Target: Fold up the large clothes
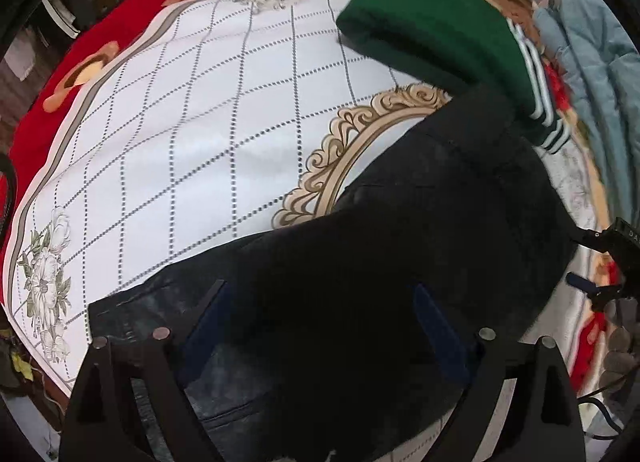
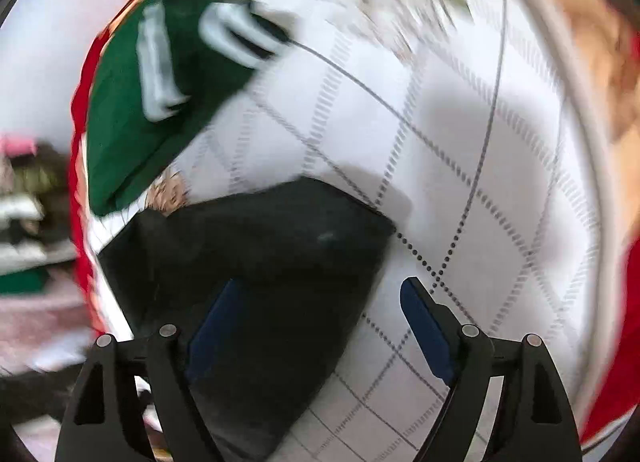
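Observation:
A dark, almost black garment [image 1: 400, 242] lies folded on a white sheet [image 1: 200, 121] with a dotted grid and a gold ornamental ring. My left gripper [image 1: 318, 288] hangs open just over its near part, both blue pads above the dark cloth and nothing pinched between them. In the right wrist view, which is blurred, the same dark garment [image 2: 260, 246] lies at lower left. My right gripper [image 2: 320, 282] is open there, one pad over the garment's edge and the other over the white sheet [image 2: 500, 181]. The right gripper [image 1: 582, 262] also shows at the right edge of the left wrist view.
A folded green garment with white stripes [image 1: 432, 21] [image 2: 128, 109] lies beyond the dark one. A red floral blanket [image 1: 120, 13] lies under the sheet. A light blue quilt [image 1: 592, 61] is bunched at the far right. Blurred clutter [image 2: 28, 197] lies off the bed's edge.

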`<state>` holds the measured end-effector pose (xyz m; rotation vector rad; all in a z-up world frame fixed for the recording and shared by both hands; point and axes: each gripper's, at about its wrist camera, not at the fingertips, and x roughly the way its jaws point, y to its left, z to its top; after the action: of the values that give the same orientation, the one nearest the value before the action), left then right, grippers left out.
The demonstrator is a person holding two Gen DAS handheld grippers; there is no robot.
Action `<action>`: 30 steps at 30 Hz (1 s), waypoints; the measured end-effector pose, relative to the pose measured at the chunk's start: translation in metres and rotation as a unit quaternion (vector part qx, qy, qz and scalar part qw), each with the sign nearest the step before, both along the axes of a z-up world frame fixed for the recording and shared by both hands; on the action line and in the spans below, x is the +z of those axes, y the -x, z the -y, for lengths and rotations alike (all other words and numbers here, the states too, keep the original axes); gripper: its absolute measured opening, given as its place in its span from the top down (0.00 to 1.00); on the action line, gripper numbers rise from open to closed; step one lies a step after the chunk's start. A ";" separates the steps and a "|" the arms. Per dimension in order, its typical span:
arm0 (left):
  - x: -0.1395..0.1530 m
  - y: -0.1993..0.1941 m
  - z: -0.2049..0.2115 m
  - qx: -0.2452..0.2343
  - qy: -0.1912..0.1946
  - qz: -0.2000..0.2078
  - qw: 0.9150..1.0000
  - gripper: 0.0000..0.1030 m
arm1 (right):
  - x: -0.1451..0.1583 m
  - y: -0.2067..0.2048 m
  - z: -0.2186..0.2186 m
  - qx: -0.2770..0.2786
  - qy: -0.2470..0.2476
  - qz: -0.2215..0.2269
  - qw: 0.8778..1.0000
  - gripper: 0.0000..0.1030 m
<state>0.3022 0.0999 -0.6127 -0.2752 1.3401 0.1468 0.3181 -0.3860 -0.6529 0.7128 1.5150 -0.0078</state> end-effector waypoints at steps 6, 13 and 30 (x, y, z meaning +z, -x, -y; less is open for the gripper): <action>-0.013 -0.009 0.004 -0.012 -0.040 -0.019 0.999 0.11 | -0.033 0.002 -0.008 -0.036 -0.071 0.021 0.997 0.81; -0.017 -0.002 0.006 -0.030 -0.039 -0.038 0.998 0.11 | -0.021 0.108 0.027 -0.092 -0.049 -0.099 0.990 0.80; -0.058 0.006 -0.007 -0.002 0.013 -0.035 0.999 0.00 | 0.037 0.006 -0.172 0.251 -0.007 0.029 0.968 0.75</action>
<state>0.2962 0.1067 -0.6710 -0.2915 1.4130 0.1372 0.3120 -0.2138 -0.6164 0.3202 1.6029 0.4025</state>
